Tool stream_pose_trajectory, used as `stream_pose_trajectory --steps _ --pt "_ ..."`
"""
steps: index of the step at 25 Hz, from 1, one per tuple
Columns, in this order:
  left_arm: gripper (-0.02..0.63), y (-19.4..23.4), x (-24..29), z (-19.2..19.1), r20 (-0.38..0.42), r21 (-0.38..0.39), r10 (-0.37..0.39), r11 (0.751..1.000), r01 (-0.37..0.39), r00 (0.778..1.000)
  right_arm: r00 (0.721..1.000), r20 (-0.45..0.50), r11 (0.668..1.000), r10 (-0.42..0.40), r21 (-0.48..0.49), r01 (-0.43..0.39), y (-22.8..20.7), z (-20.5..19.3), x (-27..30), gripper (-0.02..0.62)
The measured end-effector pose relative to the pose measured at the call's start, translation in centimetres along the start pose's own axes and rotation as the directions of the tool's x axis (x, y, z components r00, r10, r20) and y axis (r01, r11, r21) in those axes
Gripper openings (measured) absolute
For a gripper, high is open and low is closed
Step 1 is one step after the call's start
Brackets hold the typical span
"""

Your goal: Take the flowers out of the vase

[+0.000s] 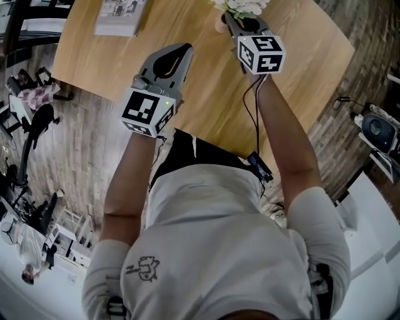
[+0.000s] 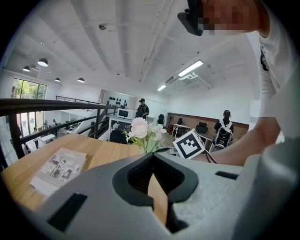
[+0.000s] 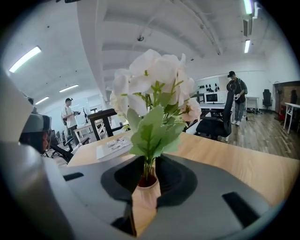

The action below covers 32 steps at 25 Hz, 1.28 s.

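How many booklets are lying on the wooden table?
1. The booklet lies flat near the far left corner of the wooden table, apart from the vase. Part of the table is out of view, so another may be hidden.

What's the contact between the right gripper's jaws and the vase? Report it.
Touching. In the right gripper view the right gripper clamps the vase between its jaws, no gap either side.

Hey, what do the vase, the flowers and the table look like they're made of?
The vase: probably ceramic, matte pinkish-beige, no shine. The flowers: likely artificial, fabric or plastic; the petals and leaves look stiff and uniform. The table: wood or wood veneer, light, smooth, with visible grain.
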<state>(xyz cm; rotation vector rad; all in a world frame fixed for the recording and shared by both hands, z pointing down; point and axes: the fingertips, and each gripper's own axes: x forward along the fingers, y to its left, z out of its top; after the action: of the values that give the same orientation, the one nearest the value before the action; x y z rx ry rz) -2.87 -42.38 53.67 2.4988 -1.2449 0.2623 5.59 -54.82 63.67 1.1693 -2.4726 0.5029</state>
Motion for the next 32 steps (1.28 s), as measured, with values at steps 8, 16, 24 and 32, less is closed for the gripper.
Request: stream_pose_trajectory --steps 8,16,24,32 --pt "0.005 -0.1 -1.4 0.4 0.018 0.003 0.012 1.0 -0.012 1.0 0.999 0.051 1.0 0.008 -0.017 -0.007 0.7 1.4 -1.0 0.048" --pt "0.005 -1.2 -3.9 3.0 0.063 0.038 -0.001 0.999 -0.002 0.998 0.991 0.131 0.996 -0.01 -0.09 0.022 2.2 6.2 -4.1 0.044" --pt "0.005 -2.7 -7.7 6.4 0.118 0.083 -0.033 0.996 0.023 0.992 0.973 0.223 0.991 -0.059 -0.103 0.084 3.9 11.5 -8.9 0.041" --pt "0.005 -4.6 -12.3 8.2 0.164 0.132 -0.083 0.989 0.061 0.983 0.956 0.276 0.986 -0.1 -0.099 0.132 7.8 13.0 -13.9 0.041"
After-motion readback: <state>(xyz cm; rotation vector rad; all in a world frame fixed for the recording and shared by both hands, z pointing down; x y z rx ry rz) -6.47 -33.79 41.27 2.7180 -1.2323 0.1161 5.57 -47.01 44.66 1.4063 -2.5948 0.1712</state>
